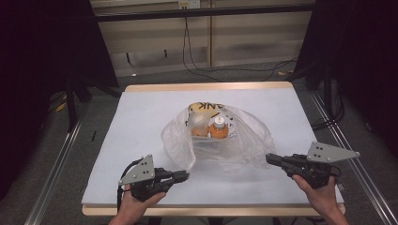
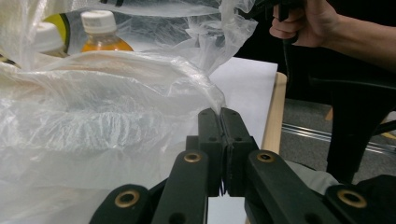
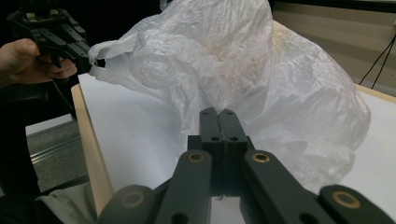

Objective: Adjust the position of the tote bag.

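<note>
A clear plastic bag point(image 1: 225, 147) lies bunched in the middle of the table mat point(image 1: 141, 126). Inside it stand an orange drink bottle point(image 1: 218, 127) with a white cap and a yellow packet point(image 1: 202, 108). In the left gripper view the bottle point(image 2: 100, 32) shows through the film beside a second white cap point(image 2: 44, 37). My left gripper point(image 1: 184, 176) is at the bag's near left edge, jaws shut, with a thin corner of film running into its tip point(image 2: 220, 114). My right gripper point(image 1: 269, 158) is at the bag's right edge, shut, with the bag's film point(image 3: 261, 84) meeting its tip point(image 3: 219, 113).
The mat covers a wooden table whose front edge point(image 1: 211, 210) lies just below both hands. Metal rails point(image 1: 56, 164) run along the floor on both sides, and cables point(image 1: 197, 61) trail on the floor behind the table. Dark curtains flank the space.
</note>
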Motion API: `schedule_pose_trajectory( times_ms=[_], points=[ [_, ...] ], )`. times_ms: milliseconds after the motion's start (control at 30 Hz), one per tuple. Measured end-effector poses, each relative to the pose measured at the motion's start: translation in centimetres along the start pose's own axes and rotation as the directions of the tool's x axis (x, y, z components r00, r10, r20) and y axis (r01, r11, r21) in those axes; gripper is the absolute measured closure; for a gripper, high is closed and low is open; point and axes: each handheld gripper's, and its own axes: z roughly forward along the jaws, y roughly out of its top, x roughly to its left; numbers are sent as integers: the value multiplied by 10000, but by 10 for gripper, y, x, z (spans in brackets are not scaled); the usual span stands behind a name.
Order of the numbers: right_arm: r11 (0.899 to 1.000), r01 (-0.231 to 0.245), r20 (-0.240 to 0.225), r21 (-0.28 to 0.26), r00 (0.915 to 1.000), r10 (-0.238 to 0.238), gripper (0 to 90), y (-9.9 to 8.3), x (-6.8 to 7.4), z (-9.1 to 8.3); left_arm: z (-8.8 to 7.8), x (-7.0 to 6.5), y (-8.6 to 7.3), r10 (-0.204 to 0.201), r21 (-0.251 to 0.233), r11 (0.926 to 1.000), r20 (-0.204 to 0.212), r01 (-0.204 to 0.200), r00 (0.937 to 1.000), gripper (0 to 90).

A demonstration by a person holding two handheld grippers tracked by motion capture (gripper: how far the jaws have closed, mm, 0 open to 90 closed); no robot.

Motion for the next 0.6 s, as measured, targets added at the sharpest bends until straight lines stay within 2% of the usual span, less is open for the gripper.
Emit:
schedule_pose_trajectory(
  times_ms=[267,600],
  points=[
    [9992,171,-144,-375,9997,-177,900,18,-6,5,-1,10,14,93,-334,9994,-112,-97,9999,887],
    [9956,266,-213,-895,9994,-286,900,39,-15,4,-7,18,34,336,-683,9970,-494,-369,9982,887]
  ],
)
